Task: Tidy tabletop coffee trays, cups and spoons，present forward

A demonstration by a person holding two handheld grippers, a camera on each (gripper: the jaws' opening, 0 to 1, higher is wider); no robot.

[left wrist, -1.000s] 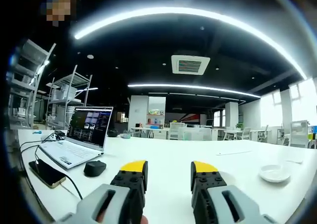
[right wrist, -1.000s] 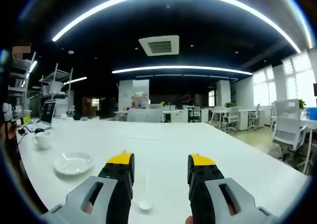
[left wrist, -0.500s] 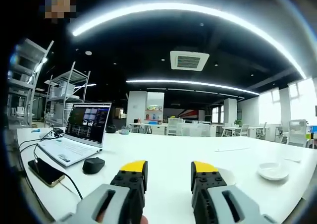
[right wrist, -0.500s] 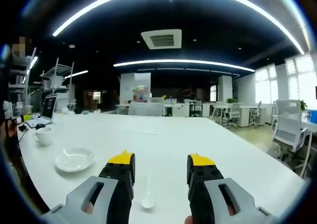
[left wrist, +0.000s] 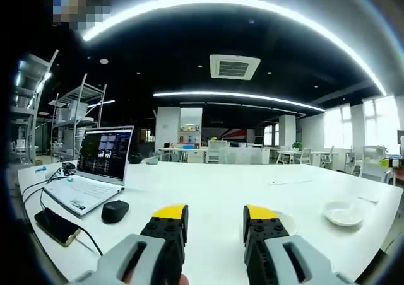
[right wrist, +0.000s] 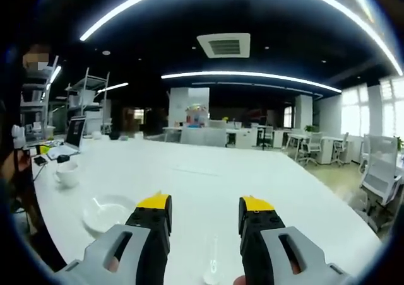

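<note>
- While I hold both tools above the white table (left wrist: 214, 200), the left gripper (left wrist: 214, 217) sits at the bottom centre of the left gripper view with its yellow-tipped jaws set wide apart and nothing between them.
- In that view, I see an open laptop (left wrist: 95, 171) at the left of the frame, a black mouse (left wrist: 115, 210) just below and right of it, and a dark phone (left wrist: 57, 226) with a cable at the lower left.
- A white saucer (left wrist: 343, 214) lies at the right edge of that frame, well apart from the laptop.
- In the right gripper view, the right gripper (right wrist: 205, 213) rises from the bottom centre, jaws likewise spread wide and empty.
- A white spoon (right wrist: 211, 266) lies on the table between the two jaws, low in the frame; I cannot tell whether either jaw touches it.
- A second view of a saucer (right wrist: 107, 212) shows at the lower left, just beside the left jaw.
- A white cup (right wrist: 67, 173) stands further up the left side, apart from the saucer.
</note>
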